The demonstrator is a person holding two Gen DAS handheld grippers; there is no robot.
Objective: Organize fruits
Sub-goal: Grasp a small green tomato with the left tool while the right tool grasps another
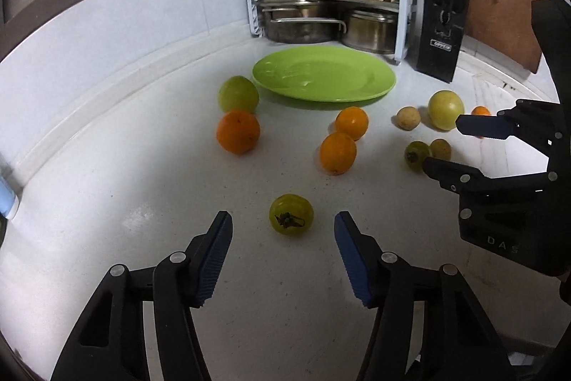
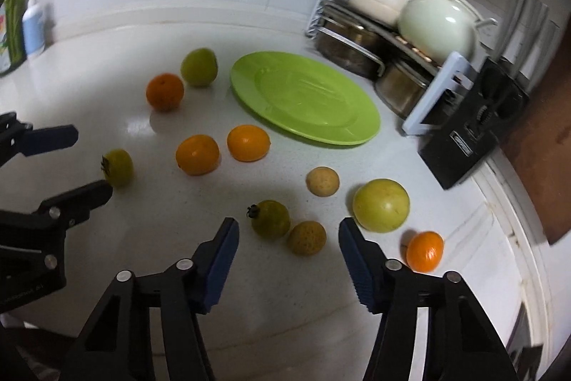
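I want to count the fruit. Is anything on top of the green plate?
No. The green plate is bare in both views, and all the fruit lies around it on the counter. What is under the plate cannot be seen.

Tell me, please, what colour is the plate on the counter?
The plate is bright lime green, plain with no pattern; it shows best in the right wrist view.
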